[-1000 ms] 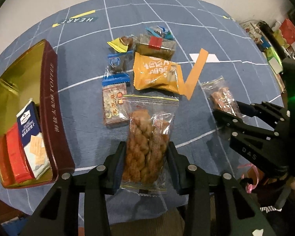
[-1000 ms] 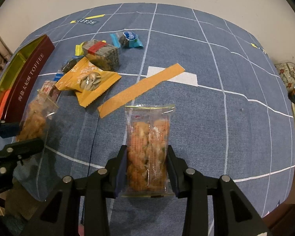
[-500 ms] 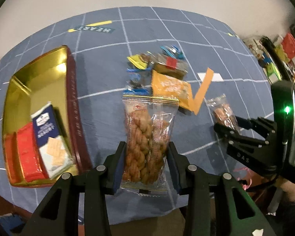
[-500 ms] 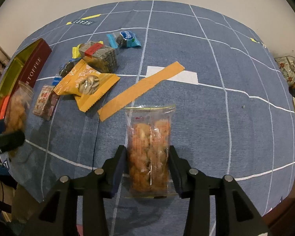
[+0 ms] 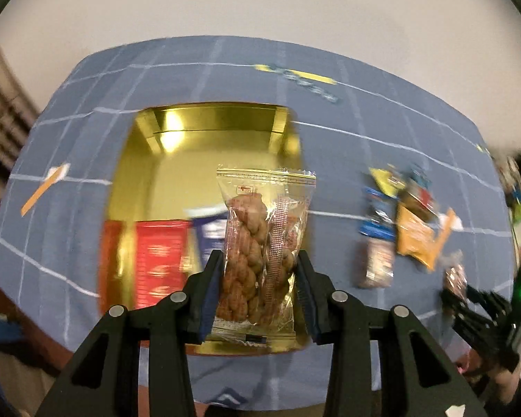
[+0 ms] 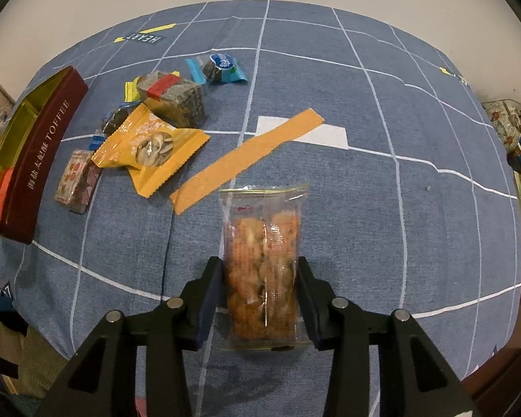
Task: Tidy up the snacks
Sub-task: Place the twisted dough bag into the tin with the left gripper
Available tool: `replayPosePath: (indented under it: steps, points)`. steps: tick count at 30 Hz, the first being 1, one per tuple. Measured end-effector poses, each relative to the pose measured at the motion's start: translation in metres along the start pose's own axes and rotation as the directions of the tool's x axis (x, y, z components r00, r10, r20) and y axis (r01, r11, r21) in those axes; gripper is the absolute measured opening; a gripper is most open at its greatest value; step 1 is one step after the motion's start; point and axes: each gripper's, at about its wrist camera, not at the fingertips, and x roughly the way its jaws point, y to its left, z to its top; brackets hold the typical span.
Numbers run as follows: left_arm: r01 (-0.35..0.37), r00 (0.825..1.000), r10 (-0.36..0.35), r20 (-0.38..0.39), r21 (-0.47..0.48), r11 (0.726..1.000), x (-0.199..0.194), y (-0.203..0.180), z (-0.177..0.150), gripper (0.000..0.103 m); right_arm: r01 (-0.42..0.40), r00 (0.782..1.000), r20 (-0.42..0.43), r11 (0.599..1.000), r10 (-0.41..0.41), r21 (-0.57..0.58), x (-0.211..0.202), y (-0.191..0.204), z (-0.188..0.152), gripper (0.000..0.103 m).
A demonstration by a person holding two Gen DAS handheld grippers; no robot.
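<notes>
- Where the left gripper (image 5: 258, 288) points down, its two pads are clenched on a clear bag of twisted dough sticks (image 5: 260, 253), which stands upright between them.
- Just beyond and below that bag lies the open gold tin (image 5: 205, 132), with the bag hanging over its near right part.
- Inside the tin, to the left of the left gripper's fingers, a red packet (image 5: 156, 260) lies flat, and a blue and white packet (image 5: 210, 232) sits beside it, partly hidden behind the held bag; both are blurred.
- Further right of the left gripper, a blurred cluster of loose snacks (image 5: 399, 222) lies on the blue checked cloth (image 5: 330, 160), well apart from the tin.
- At the far right edge of that view the right gripper (image 5: 469, 299) shows with its own bag.
- In the right wrist view, the right gripper (image 6: 260, 295) grasps a clear bag of fried snack pieces (image 6: 264, 264); its jaws are closing slightly and the pads press on the bag's sides.
- Just beyond that bag and to its left, an orange strip (image 6: 250, 160) lies slantwise on the cloth.
- Further left lie an orange seed packet (image 6: 149, 149), a small pink wrapped bar (image 6: 74, 180), a dark block with a red label (image 6: 172, 99) and a blue wrapped sweet (image 6: 222, 67).
- Furthest left stands the tin's maroon side (image 6: 41, 153), lettered TOFFEE.
</notes>
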Motion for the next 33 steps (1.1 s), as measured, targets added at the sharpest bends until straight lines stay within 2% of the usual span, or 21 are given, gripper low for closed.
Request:
replayPosePath:
  steps: [6, 15, 25, 33]
  points:
    - [-0.079, 0.996, 0.077, -0.038, -0.063, 0.995, 0.016, 0.041, 0.0, 0.037, 0.014, 1.0, -0.002, 1.0, -0.014, -0.003, 0.004, 0.005, 0.0, 0.043]
    - [-0.153, 0.983, 0.15, -0.103, -0.024, 0.988, 0.042, 0.059, -0.013, 0.037, 0.013, 1.0, -0.021, 1.0, -0.013, 0.004, 0.006, 0.005, 0.002, 0.044]
    - [-0.174, 0.977, 0.17, -0.128, -0.021, 0.985, 0.052, 0.07, -0.018, 0.037, 0.017, 0.999, -0.032, 1.0, -0.017, 0.014, 0.008, 0.003, 0.008, 0.044]
    - [-0.165, 0.979, 0.161, -0.127, -0.025, 0.986, 0.055, 0.073, -0.02, 0.038, 0.019, 0.999, -0.047, 1.0, -0.018, 0.018, 0.01, 0.003, 0.015, 0.044]
